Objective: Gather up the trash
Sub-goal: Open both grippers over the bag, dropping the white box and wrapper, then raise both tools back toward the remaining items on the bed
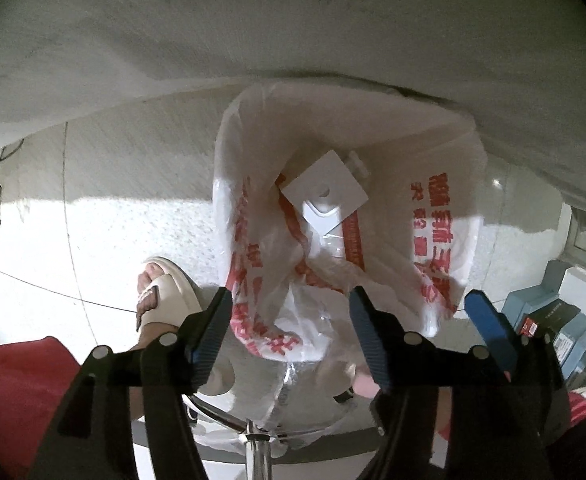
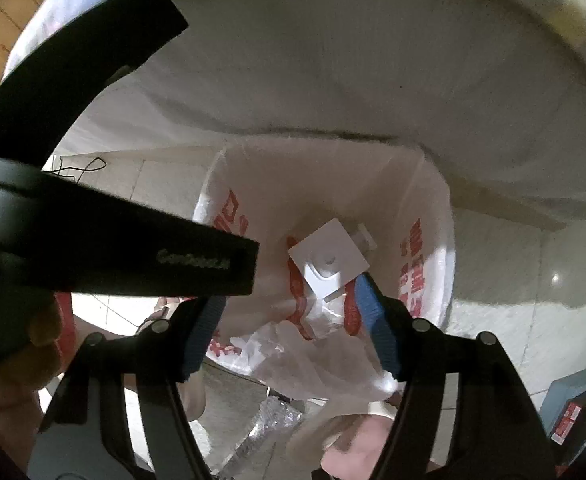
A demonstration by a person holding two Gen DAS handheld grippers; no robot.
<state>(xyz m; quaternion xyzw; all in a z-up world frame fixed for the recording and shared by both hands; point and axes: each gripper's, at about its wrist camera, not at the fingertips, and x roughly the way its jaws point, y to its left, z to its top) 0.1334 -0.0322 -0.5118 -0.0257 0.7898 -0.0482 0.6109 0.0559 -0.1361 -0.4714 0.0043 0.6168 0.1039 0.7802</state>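
1. My left gripper (image 1: 289,332) and right gripper (image 2: 289,328) are both wide open and hold nothing.
2. The bag (image 1: 445,240) hangs open below me. A white card (image 1: 325,192) sits inside.
3. I think the thin bag could sag shut, and trash would miss.
4. My foot (image 1: 161,296) and boxes (image 1: 549,320) are near. The table edge (image 1: 293,40) hangs over the bag.

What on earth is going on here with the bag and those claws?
A person is collecting trash, holding a two-finger claw in each hand above an open white plastic bag with red print. A flat white square piece already lies inside the bag. The left claw and the right claw both hover open over the bag's mouth, gripping nothing. The person's sandaled foot stands on the tiled floor beside it.
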